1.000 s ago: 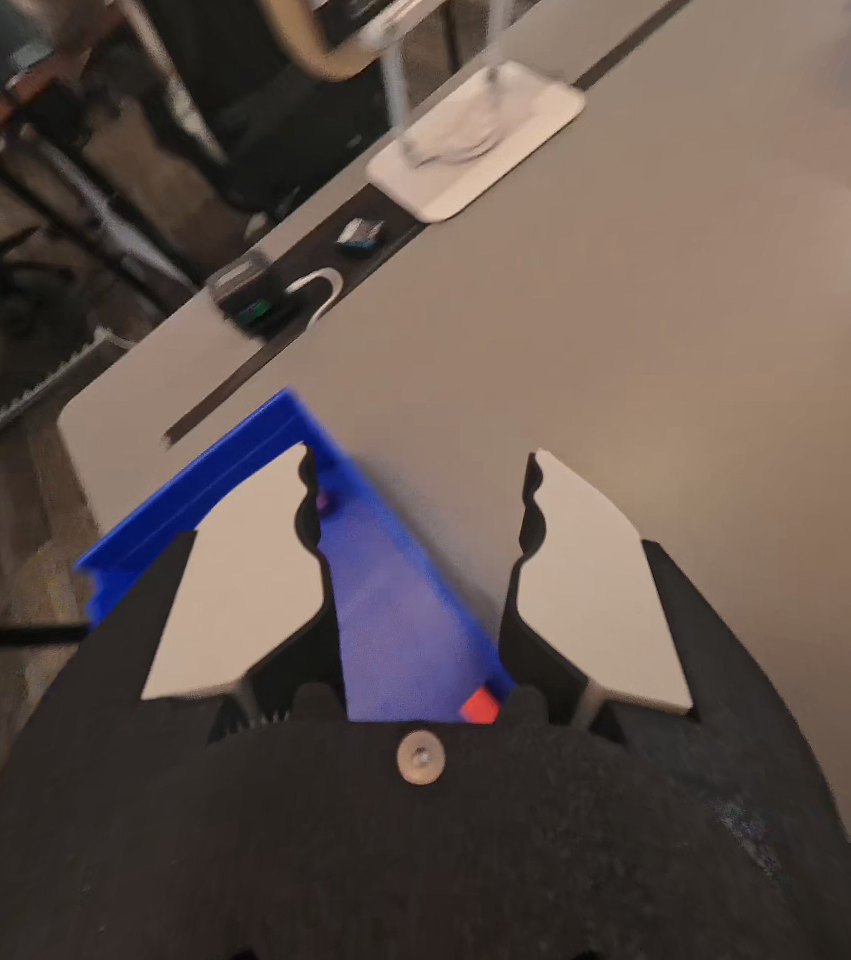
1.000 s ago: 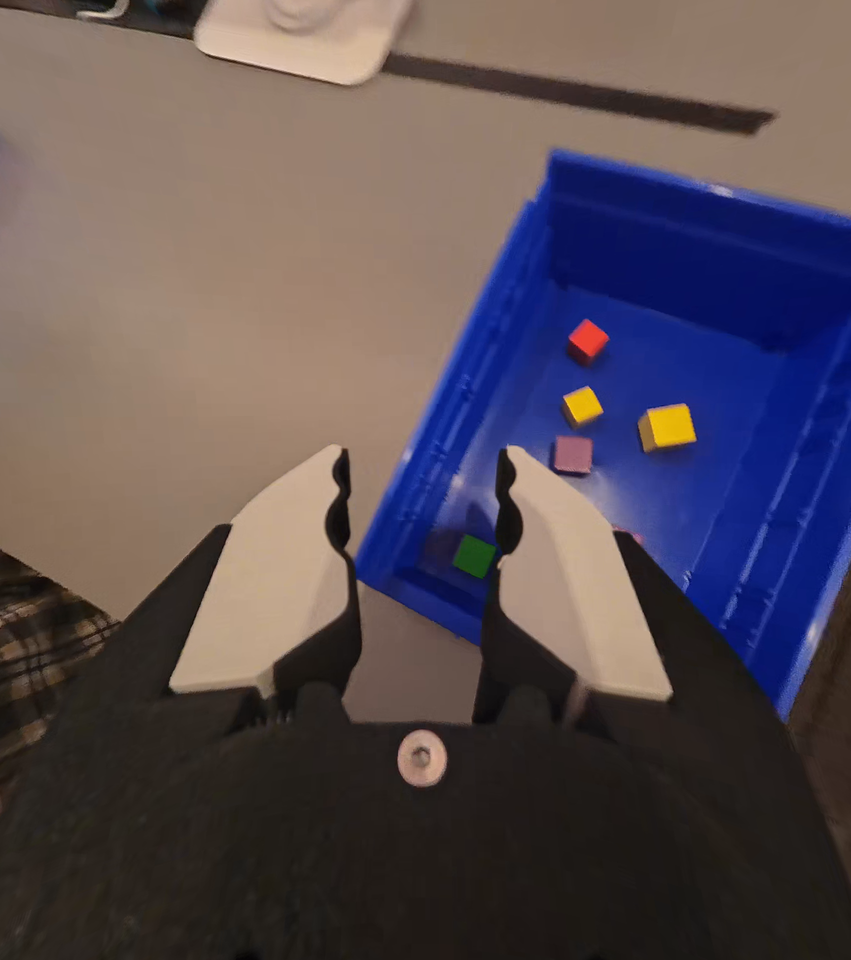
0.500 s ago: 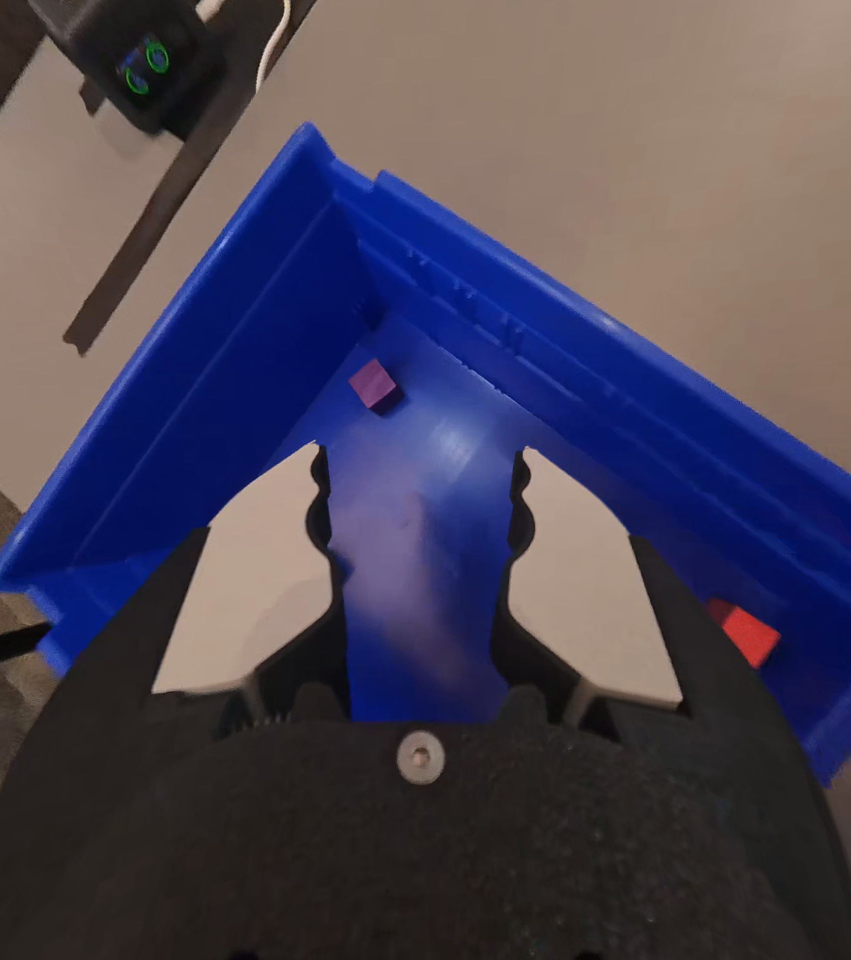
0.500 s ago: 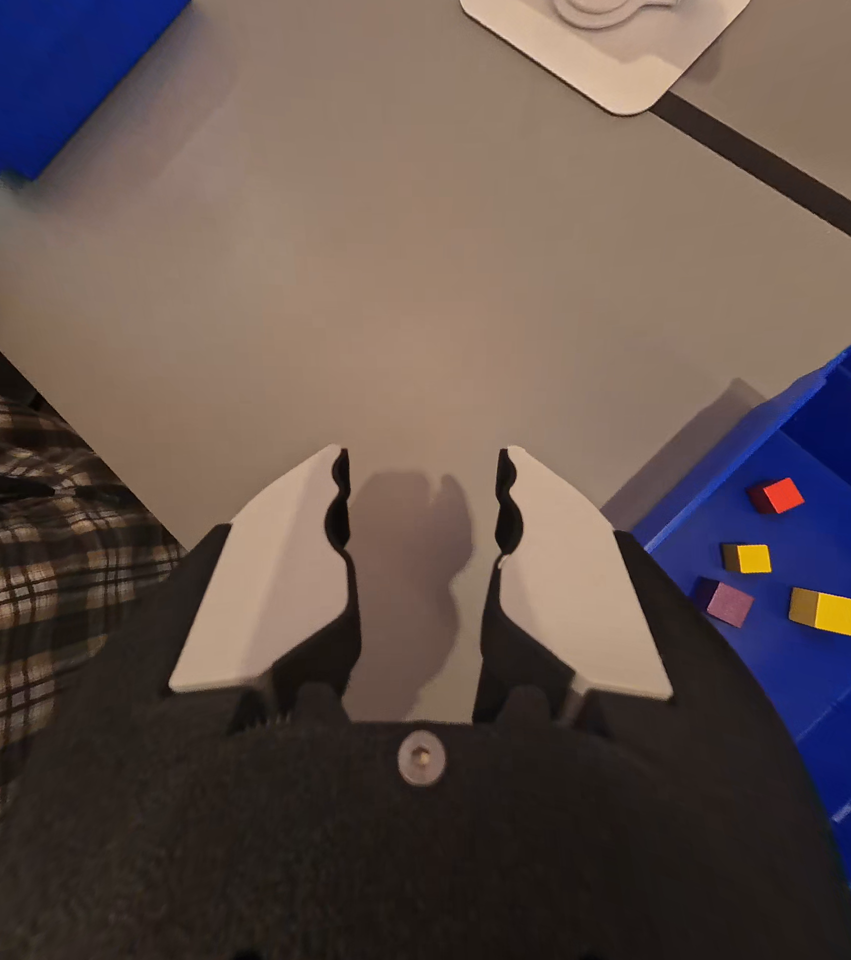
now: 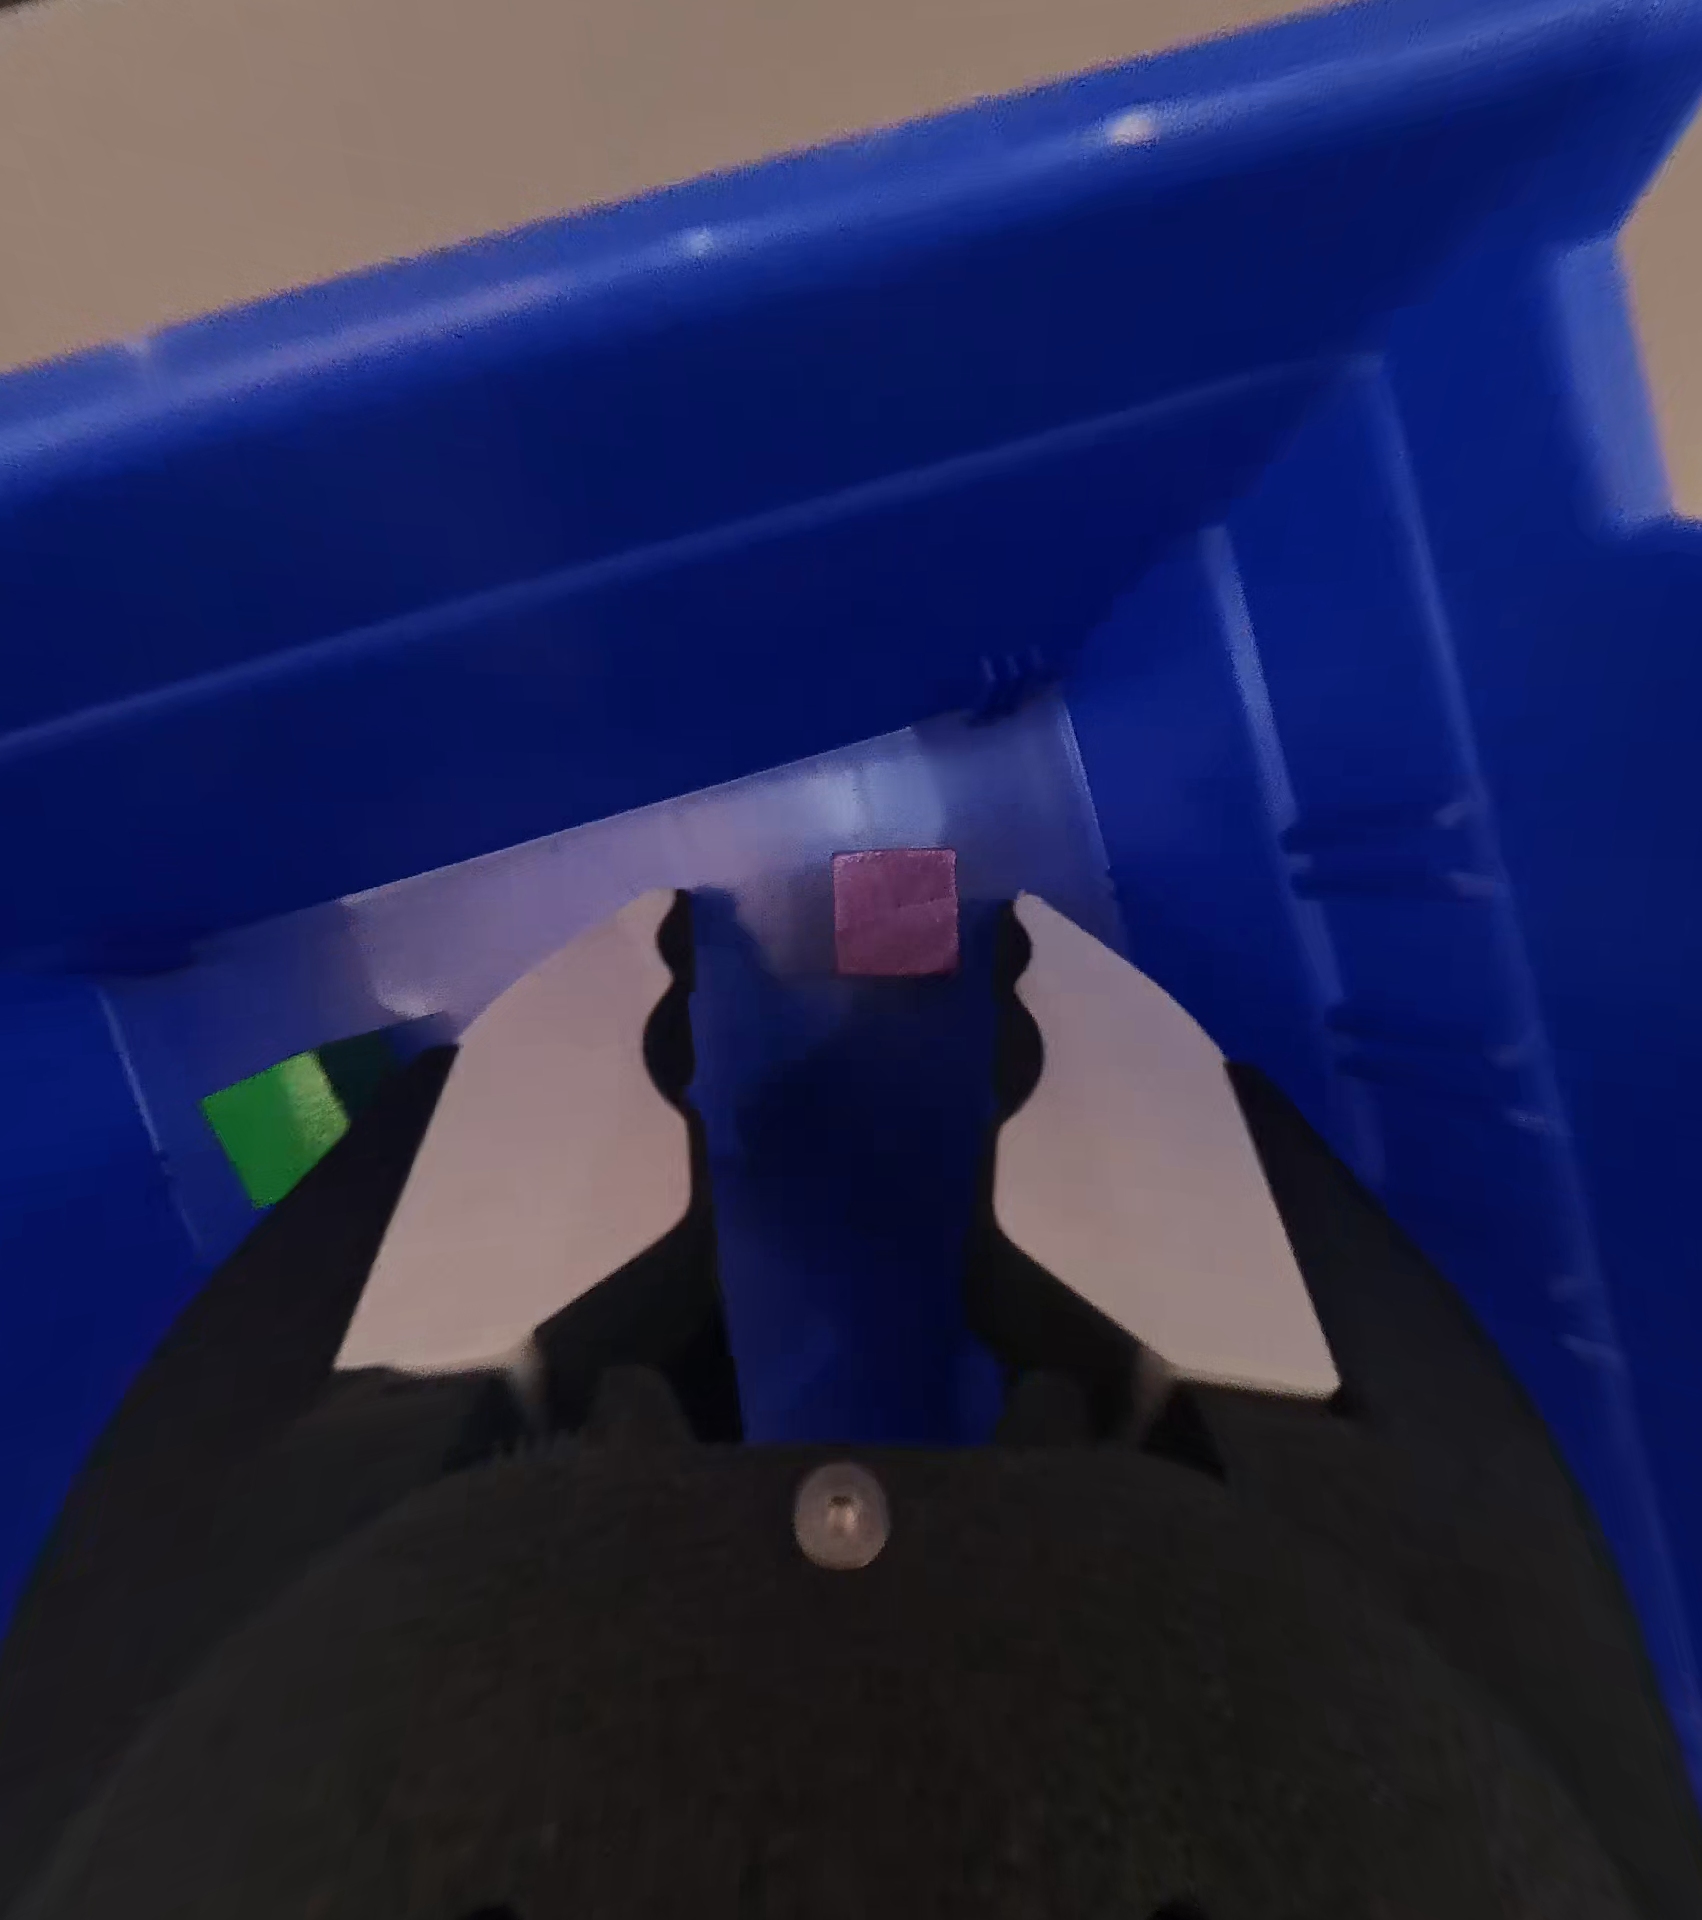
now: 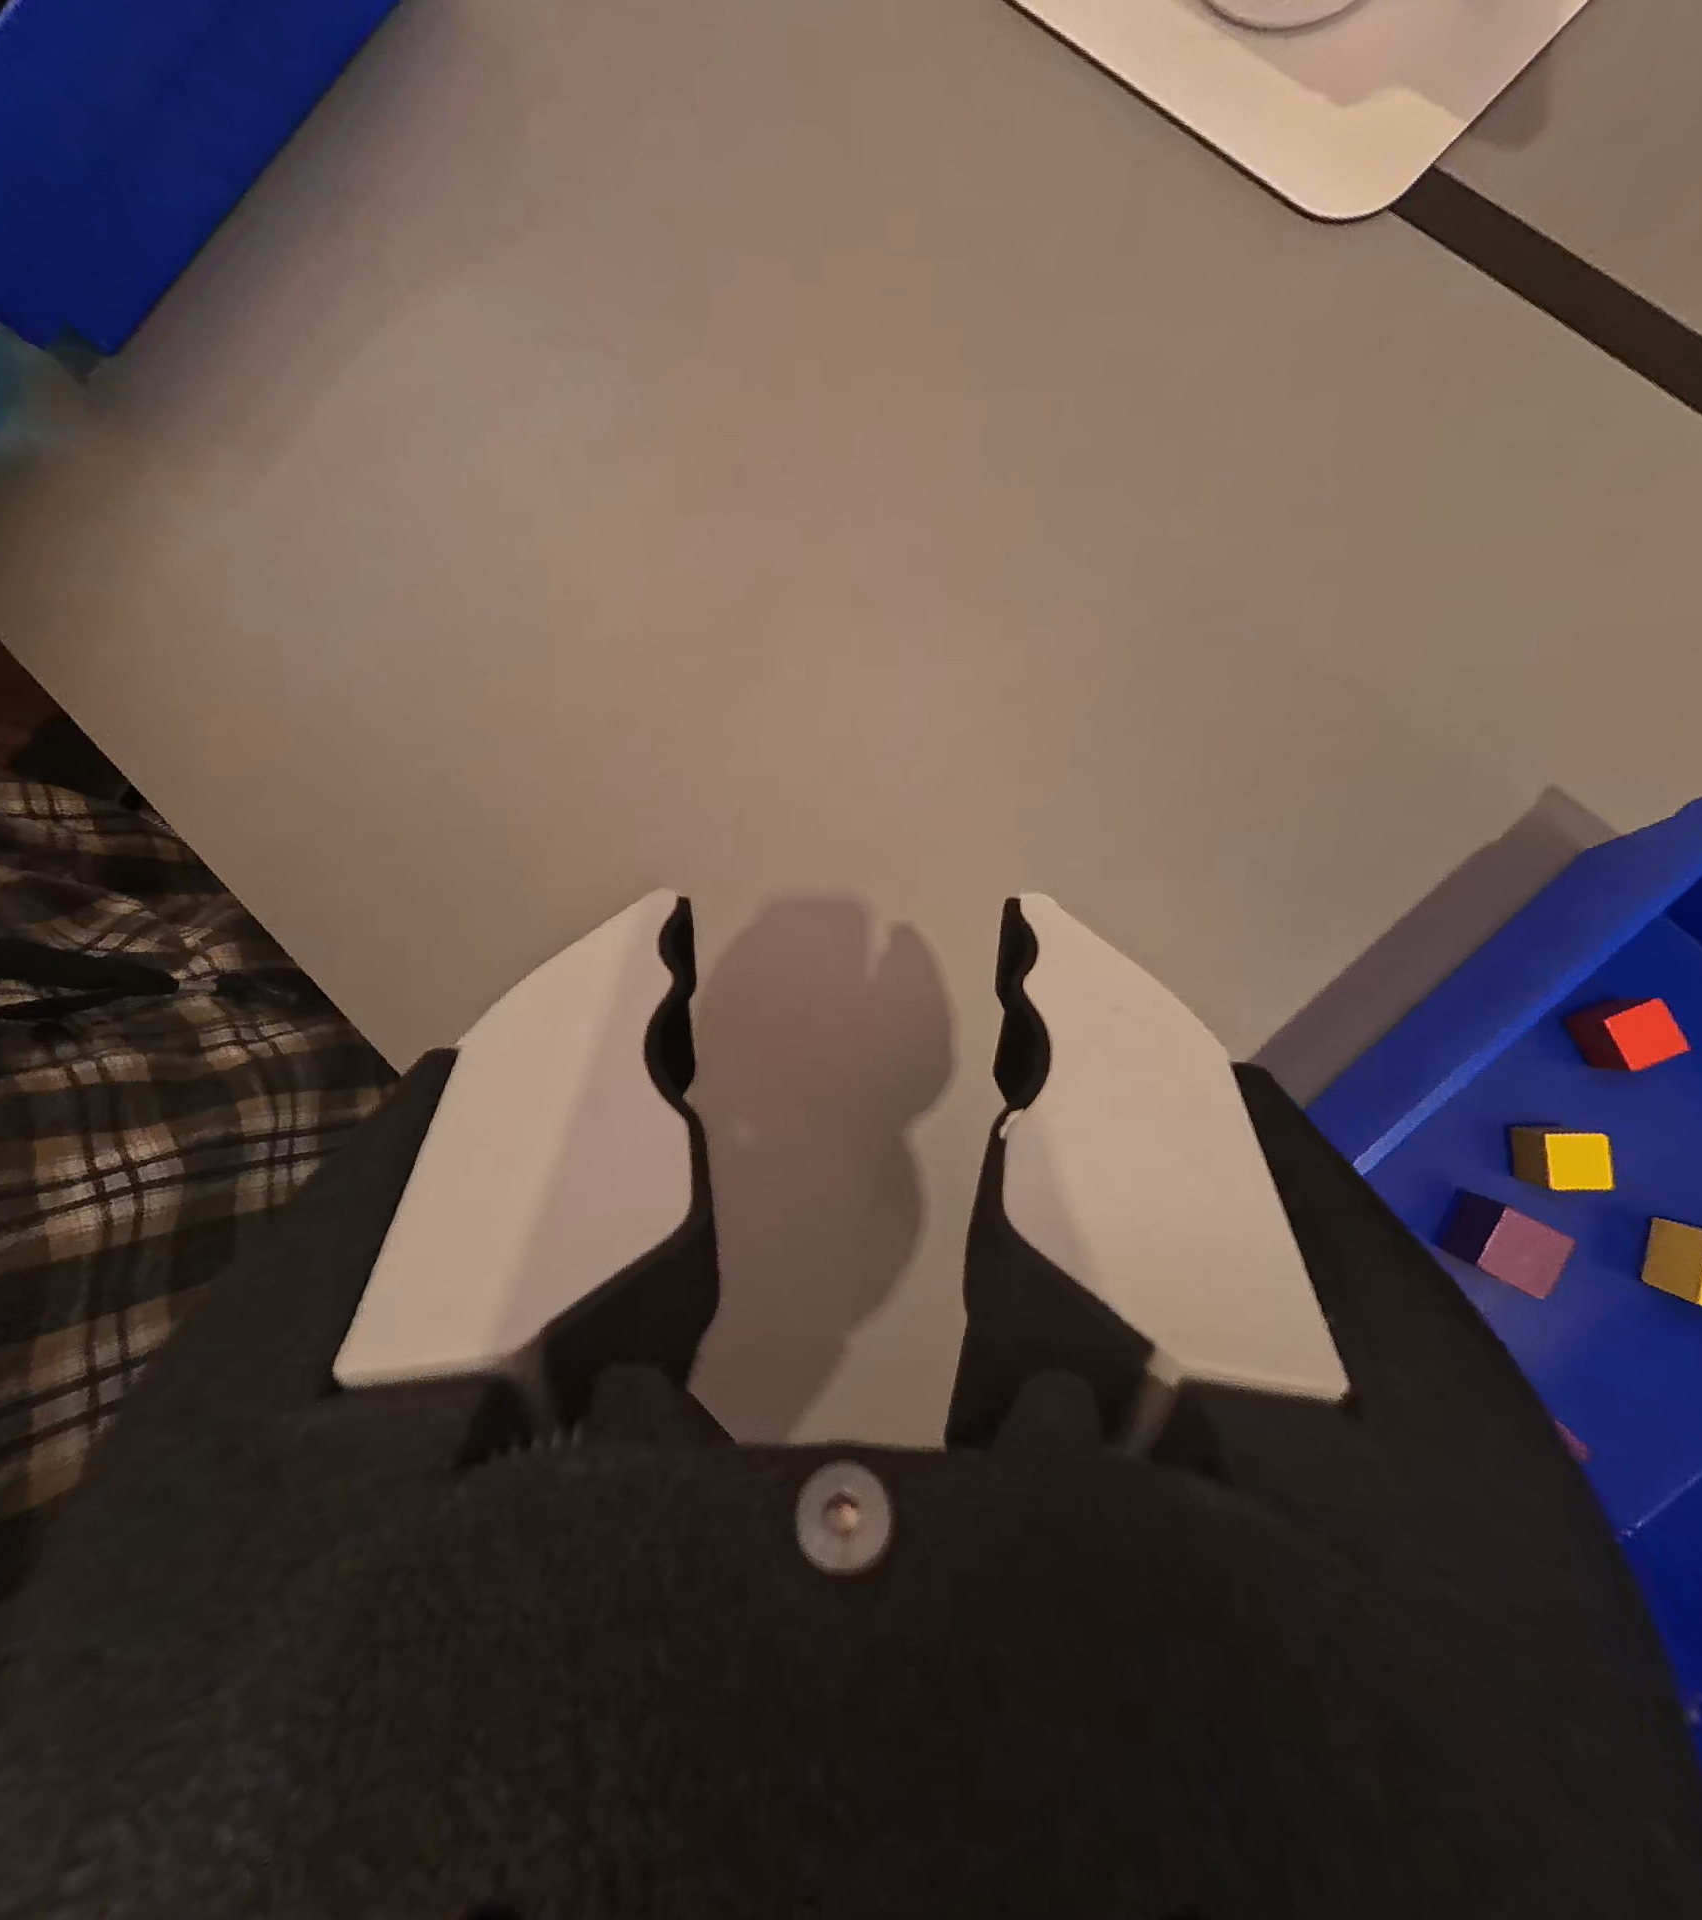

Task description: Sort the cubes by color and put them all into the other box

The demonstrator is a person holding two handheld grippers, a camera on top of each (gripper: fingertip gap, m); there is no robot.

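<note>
Left wrist view, left gripper (image 5: 842,914) spread wide inside a blue box (image 5: 826,436), purple cube (image 5: 895,912) between its tips (not gripped), green cube (image 5: 278,1124) leftward, right gripper (image 6: 845,914) wide over grey table (image 6: 826,520), cube-filled box (image 6: 1512,914) right.

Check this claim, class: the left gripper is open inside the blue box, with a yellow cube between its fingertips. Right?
Not quite. In the left wrist view the left gripper is open inside the blue box, but the cube between its fingertips is a purple cube, not yellow.
</note>
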